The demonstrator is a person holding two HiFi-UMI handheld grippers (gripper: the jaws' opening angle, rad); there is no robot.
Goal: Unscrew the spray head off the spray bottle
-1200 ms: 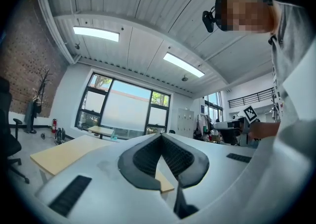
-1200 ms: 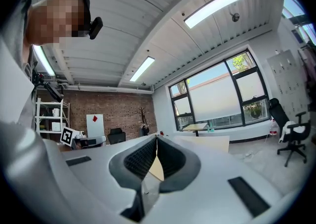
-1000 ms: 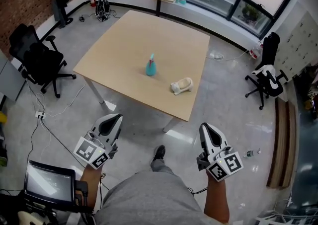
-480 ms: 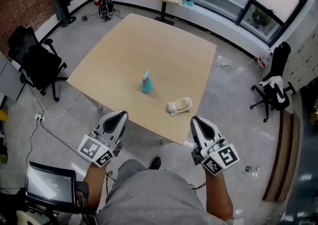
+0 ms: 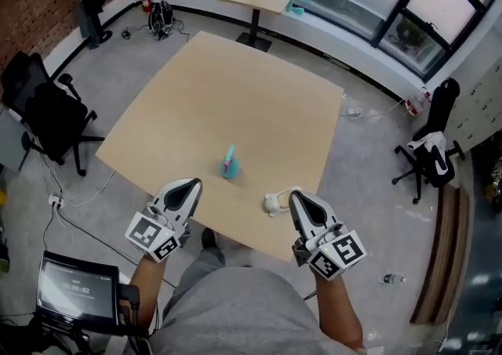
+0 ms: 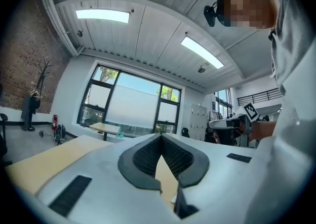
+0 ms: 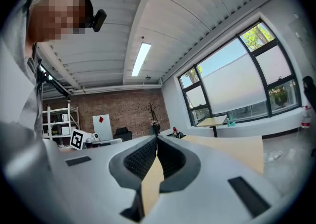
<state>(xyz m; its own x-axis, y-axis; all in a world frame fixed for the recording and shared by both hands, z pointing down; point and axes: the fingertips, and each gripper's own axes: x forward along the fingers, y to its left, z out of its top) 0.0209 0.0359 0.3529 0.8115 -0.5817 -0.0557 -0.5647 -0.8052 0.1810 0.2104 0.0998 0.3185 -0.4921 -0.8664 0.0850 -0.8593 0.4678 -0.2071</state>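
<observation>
While the left gripper (image 5: 187, 185) and right gripper (image 5: 297, 198) hang clenched and empty, the small teal plastic spray bottle (image 5: 228, 167) stands upright on the pale wooden table (image 5: 235, 95) just ahead, likely light and slick: 1 should clamp its body, 1 its narrow spray head (image 5: 230, 152).

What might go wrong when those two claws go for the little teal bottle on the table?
1. The left gripper and the right gripper are both shut. If they push at the spray bottle like that, they might tip it, since it stands upright and unheld on the table.
2. The white object lies right by the right gripper's tip, so a reach across it may knock it aside.
</observation>
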